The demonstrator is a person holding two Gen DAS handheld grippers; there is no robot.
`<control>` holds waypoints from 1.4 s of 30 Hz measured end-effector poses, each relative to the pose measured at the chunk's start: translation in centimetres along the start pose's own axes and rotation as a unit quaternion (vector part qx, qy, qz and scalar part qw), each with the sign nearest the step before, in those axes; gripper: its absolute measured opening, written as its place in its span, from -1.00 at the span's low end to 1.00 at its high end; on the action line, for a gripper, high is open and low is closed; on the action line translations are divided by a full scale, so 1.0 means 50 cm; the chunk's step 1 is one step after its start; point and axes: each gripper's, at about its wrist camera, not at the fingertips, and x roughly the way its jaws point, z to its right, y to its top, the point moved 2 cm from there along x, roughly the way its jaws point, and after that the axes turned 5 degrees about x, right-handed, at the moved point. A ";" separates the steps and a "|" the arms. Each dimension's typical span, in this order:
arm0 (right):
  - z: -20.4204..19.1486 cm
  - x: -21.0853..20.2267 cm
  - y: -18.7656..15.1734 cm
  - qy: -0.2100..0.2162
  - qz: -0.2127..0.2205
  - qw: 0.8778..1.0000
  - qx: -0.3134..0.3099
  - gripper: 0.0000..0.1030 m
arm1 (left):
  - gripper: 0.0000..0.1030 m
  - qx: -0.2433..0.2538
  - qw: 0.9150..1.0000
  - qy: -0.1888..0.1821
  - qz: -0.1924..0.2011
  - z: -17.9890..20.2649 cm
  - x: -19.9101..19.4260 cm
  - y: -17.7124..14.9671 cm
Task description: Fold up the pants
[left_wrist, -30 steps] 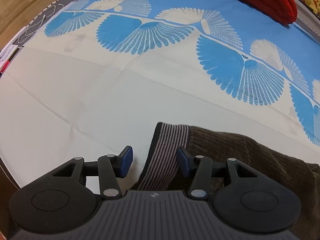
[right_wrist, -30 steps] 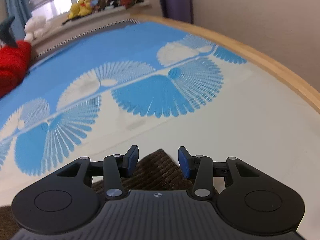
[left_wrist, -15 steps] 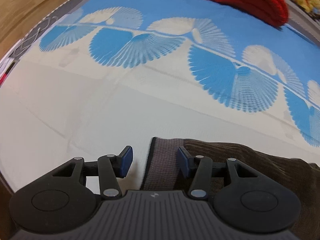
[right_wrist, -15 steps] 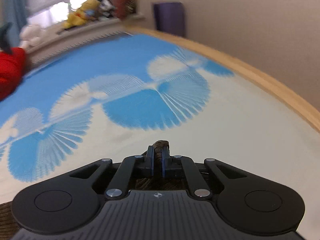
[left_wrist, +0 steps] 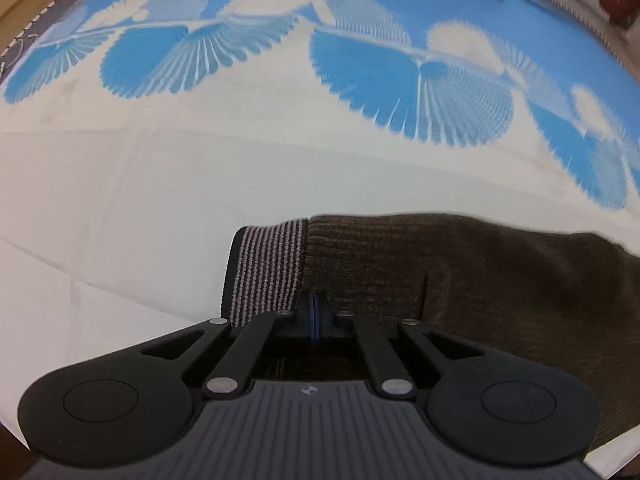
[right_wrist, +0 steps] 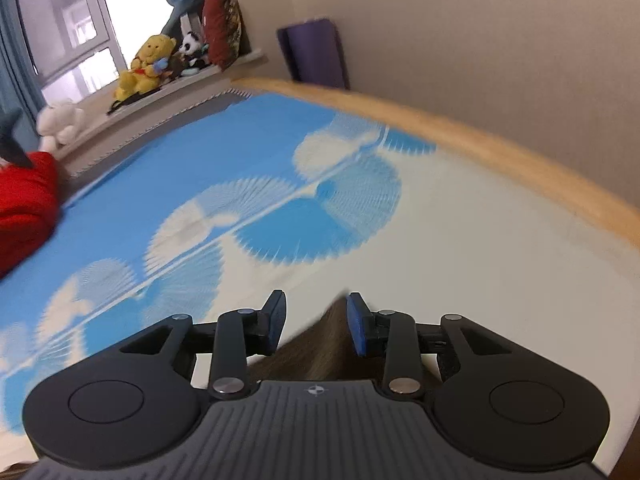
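Note:
Brown corduroy pants [left_wrist: 460, 280] with a grey striped waistband [left_wrist: 268, 268] lie on the white and blue bed sheet [left_wrist: 160, 180]. My left gripper [left_wrist: 314, 310] points steeply down and is shut, its blue pads pinched together on the fabric where the waistband meets the brown cloth. In the right wrist view, a blurred peak of the pants [right_wrist: 316, 352] rises between the jaws of my right gripper [right_wrist: 316, 320]. Those jaws are opening; the cloth lies close to the right pad [right_wrist: 356, 328] and the left pad stands clear of it.
A red garment [right_wrist: 24, 208] lies at the far left of the bed. Plush toys [right_wrist: 146, 64] sit on the window ledge, and a purple roll [right_wrist: 316, 54] leans on the wall. The wooden bed edge [right_wrist: 500, 160] runs along the right.
My left gripper sank a little and closed on the pants by the waistband. My right gripper shut on the cloth, rose with it, and its jaws have now parted.

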 end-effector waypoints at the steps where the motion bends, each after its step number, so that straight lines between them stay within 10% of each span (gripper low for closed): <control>1: 0.007 -0.004 -0.013 0.004 -0.015 1.000 0.003 -0.31 | -0.93 0.006 1.000 0.004 0.012 0.006 -0.016 -0.004; 4: 0.045 0.003 -0.068 -0.004 -0.088 0.996 0.007 -0.31 | -0.83 0.030 0.999 -0.012 0.044 0.019 -0.052 -0.014; 7: 0.106 0.024 -0.107 -0.105 -0.128 0.986 -0.004 -0.32 | -0.90 0.046 0.999 0.019 -0.013 0.003 0.001 -0.033; 9: 0.158 0.021 -0.111 -0.126 -0.130 0.983 0.027 -1.00 | -0.90 0.049 0.998 0.024 -0.009 0.011 -0.014 -0.033; 12: 0.204 -0.013 -0.102 -0.105 -0.116 0.978 0.139 -1.00 | -0.83 0.057 0.998 0.015 0.027 0.037 -0.064 -0.040; 20: 0.225 -0.053 -0.112 -0.082 -0.090 0.967 0.222 -0.28 | -0.81 0.069 0.995 -0.045 0.054 0.103 -0.119 -0.085; 25: 0.247 -0.020 -0.117 -0.064 -0.089 0.960 0.257 -0.27 | -0.71 0.079 0.993 -0.077 0.051 0.166 -0.135 -0.148; 27: 0.243 -0.019 -0.116 -0.076 -0.086 0.964 0.239 -0.81 | -0.71 0.109 0.991 -0.073 0.042 0.199 -0.125 -0.168; 33: 0.197 -0.108 -0.086 -0.087 -0.013 0.971 0.224 -0.88 | -0.55 0.153 0.986 -0.063 0.036 0.231 -0.103 -0.188; 38: 0.260 -0.072 -0.142 -0.141 -0.083 0.941 0.296 -0.79 | -0.37 0.173 0.984 -0.025 -0.028 0.218 -0.047 -0.209; 42: 0.248 -0.097 -0.134 -0.159 -0.060 0.951 0.260 -0.26 | -0.37 0.147 0.987 -0.054 0.020 0.204 -0.085 -0.200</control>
